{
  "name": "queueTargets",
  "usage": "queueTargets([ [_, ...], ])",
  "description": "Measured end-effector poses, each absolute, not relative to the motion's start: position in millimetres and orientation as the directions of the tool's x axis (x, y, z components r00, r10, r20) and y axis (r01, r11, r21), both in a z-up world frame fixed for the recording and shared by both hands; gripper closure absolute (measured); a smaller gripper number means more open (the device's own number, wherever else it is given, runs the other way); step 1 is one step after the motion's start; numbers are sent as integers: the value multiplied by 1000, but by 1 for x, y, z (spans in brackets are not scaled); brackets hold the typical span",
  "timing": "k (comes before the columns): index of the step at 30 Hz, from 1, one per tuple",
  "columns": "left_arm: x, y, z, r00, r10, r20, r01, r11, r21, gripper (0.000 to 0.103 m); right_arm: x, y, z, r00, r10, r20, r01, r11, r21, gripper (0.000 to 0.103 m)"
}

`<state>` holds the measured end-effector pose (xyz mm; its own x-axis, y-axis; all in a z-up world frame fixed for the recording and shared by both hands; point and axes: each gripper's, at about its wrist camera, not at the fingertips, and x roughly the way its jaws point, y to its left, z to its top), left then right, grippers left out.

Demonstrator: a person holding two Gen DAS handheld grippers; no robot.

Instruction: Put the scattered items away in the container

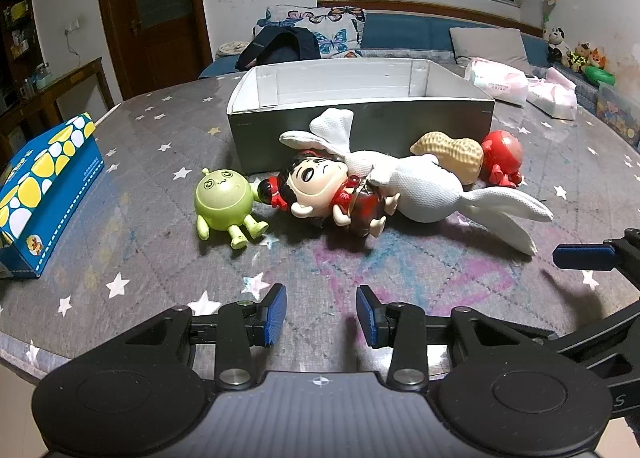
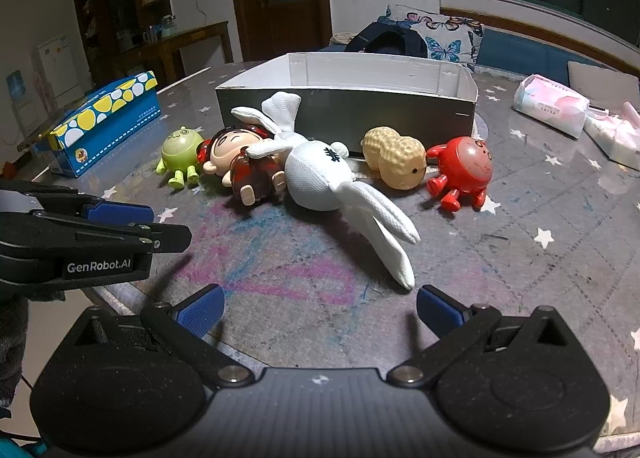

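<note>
I judge nothing tidied yet: both my left tool [image 1: 321,315] and right tool [image 2: 320,310] hang released and empty over the tabletop [image 2: 520,258], while all five toys lie before the apparently empty box [image 2: 384,74], the white rabbit [image 2: 320,178] nearest.

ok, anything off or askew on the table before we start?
Nothing damaged or spilled. The white plush rabbit sprawls across the doll, which lies on its back, so they overlap. The grey box looks empty. Both claws, left and right, are open.
</note>
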<state>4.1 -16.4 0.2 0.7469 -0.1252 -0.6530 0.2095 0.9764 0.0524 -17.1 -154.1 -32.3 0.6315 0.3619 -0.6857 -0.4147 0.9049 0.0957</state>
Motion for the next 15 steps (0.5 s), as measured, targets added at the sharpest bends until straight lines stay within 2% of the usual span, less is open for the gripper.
queueTargets([
  [15, 8, -19, 1, 750, -122, -650, 215, 974, 65, 62, -12, -154, -34, 625, 373, -685, -420, 901, 107, 0],
])
